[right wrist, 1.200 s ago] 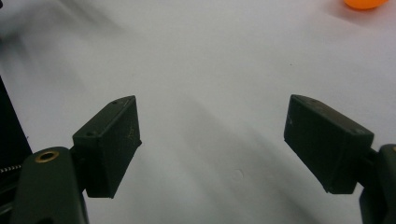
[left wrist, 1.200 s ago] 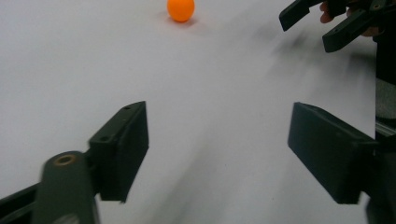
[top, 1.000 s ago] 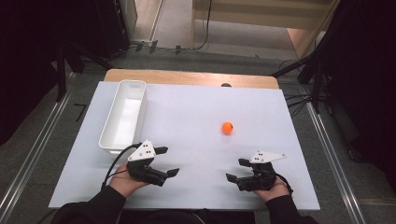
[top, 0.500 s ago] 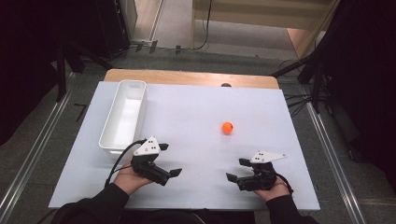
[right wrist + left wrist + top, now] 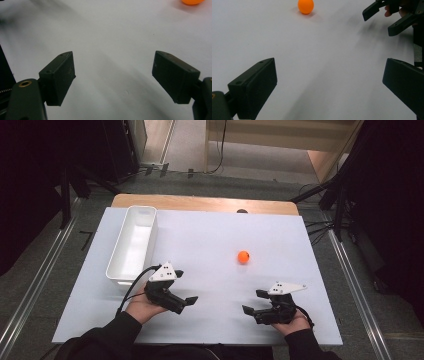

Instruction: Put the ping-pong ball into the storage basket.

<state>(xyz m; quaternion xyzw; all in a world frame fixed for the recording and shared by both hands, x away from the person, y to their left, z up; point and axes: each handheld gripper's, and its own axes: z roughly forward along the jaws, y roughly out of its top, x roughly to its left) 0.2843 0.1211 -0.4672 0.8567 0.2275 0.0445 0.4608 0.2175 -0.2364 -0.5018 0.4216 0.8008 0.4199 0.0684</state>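
Spreading the left gripper [image 5: 186, 292] jaws wide just now, nothing between them; we're lining up on the orange ball [image 5: 305, 6] well ahead. Right gripper [image 5: 256, 302] jaws also gaping empty, white tray [image 5: 116, 272] beside left.

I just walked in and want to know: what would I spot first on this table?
Probably the orange ball, bright against the white table, lying alone right of the middle. Next, the long white tray at the left, and the two black grippers, left gripper and right gripper, held open near the front edge.
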